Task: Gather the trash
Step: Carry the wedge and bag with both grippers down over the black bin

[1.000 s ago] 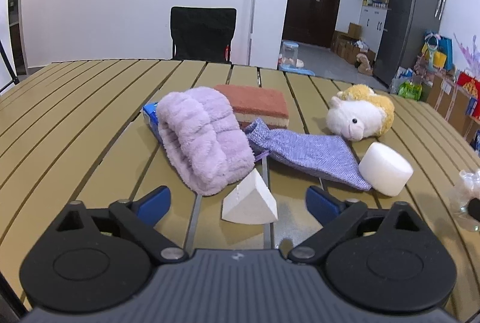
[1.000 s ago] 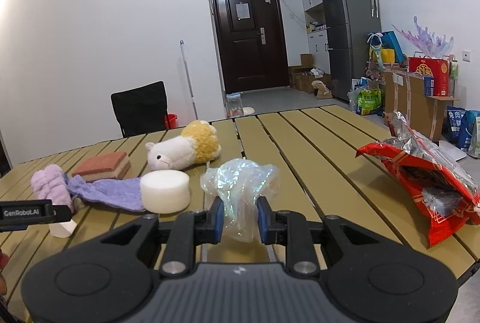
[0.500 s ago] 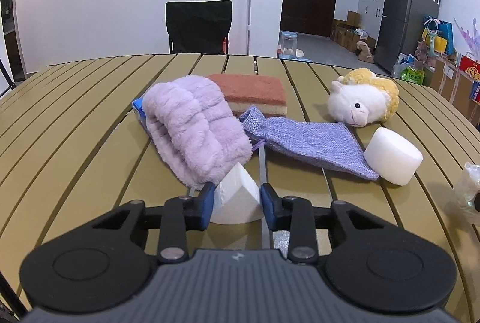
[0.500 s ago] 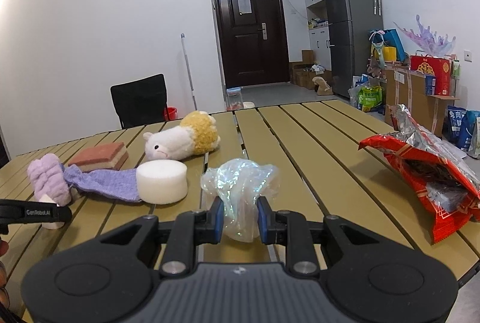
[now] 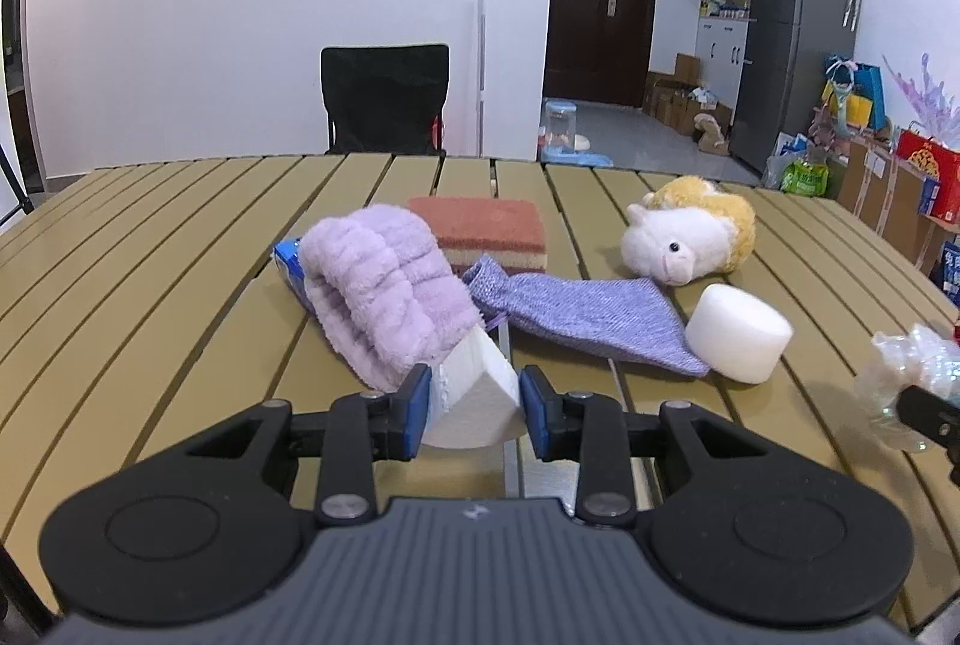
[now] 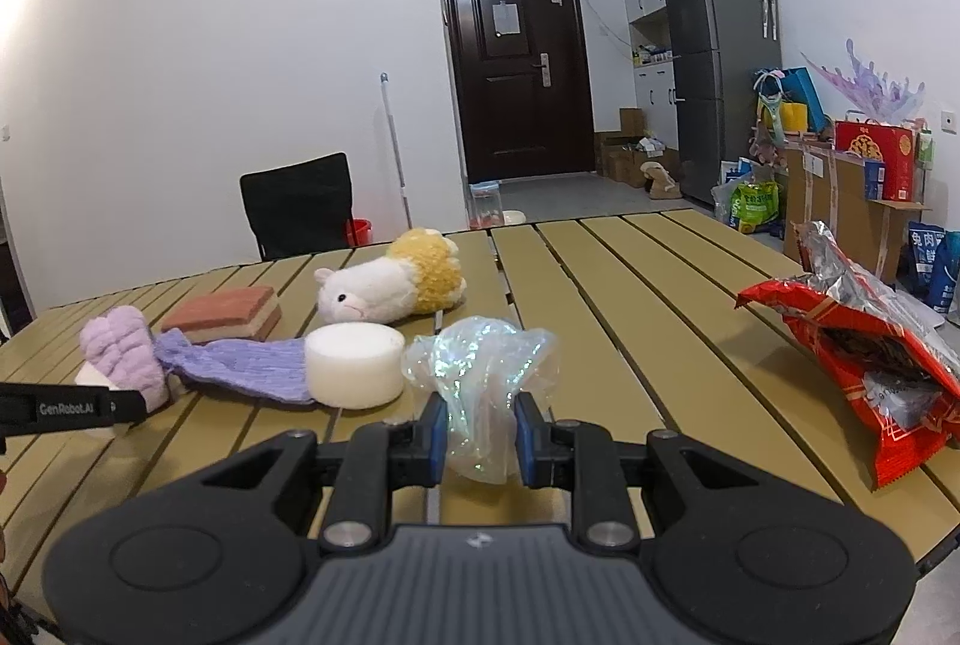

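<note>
My left gripper (image 5: 475, 408) is shut on a white wedge of foam (image 5: 474, 399), held just off the slatted table (image 5: 180, 285) in front of a fluffy lilac cloth (image 5: 384, 297). In the right wrist view my right gripper (image 6: 478, 432) is shut on a crumpled clear plastic wrapper (image 6: 483, 381); the same wrapper (image 5: 906, 381) shows at the right edge of the left wrist view. A torn red snack bag (image 6: 864, 351) lies open at the table's right side. The left gripper's finger (image 6: 66, 408) reaches in from the left of the right wrist view.
On the table lie a white foam cylinder (image 5: 738, 342), a purple knitted cloth (image 5: 576, 309), a red-topped sponge (image 5: 486, 231), a plush alpaca (image 5: 690, 237) and a blue packet (image 5: 288, 261) under the lilac cloth. A black chair (image 5: 384, 99) stands behind the table.
My left gripper closed its jaws on the white foam wedge and has lifted it slightly. The right gripper kept still with the plastic wrapper in its grip.
</note>
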### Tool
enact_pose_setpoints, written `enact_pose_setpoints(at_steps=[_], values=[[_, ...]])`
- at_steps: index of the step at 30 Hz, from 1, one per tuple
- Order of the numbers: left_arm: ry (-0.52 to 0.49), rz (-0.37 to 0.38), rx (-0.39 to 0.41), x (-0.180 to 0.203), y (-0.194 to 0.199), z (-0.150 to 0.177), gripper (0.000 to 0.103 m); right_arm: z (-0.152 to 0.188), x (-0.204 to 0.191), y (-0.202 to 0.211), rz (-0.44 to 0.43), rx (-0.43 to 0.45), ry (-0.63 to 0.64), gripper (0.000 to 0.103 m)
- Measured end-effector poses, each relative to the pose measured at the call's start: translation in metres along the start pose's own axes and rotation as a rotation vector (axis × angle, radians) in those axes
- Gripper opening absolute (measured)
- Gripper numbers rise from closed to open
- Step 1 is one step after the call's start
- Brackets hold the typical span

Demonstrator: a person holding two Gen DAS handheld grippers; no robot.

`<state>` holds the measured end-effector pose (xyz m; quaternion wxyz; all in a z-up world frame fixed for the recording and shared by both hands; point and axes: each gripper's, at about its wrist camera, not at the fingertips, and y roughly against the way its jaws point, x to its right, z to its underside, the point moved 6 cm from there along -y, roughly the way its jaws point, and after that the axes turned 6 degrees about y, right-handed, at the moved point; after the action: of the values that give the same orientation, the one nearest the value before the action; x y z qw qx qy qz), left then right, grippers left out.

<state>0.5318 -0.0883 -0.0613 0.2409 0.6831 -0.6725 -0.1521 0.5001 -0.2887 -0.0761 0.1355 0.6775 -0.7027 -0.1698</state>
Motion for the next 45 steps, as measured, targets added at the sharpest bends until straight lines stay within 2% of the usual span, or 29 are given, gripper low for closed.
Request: enact_pose_setpoints(at_steps=[15, 25, 35, 45], values=[[0.012, 0.060, 0.047, -0.013, 0.058, 0.009, 0.033, 0.005, -0.018, 0.040, -0.039, 0.029, 0.032, 0.022], [0.011, 0.075, 0.082, -0.029, 0.100, 0.023, 0.033, 0.023, -0.030, 0.079, -0.065, 0.042, 0.043, 0.022], [0.036, 0.084, 0.063, -0.056, 0.132, 0.054, 0.033, 0.050, -0.046, 0.118, -0.097, 0.031, 0.070, 0.022], [0.043, 0.051, 0.033, -0.080, 0.155, 0.085, 0.033, 0.083, -0.057, 0.148, -0.126, -0.009, 0.088, 0.022]])
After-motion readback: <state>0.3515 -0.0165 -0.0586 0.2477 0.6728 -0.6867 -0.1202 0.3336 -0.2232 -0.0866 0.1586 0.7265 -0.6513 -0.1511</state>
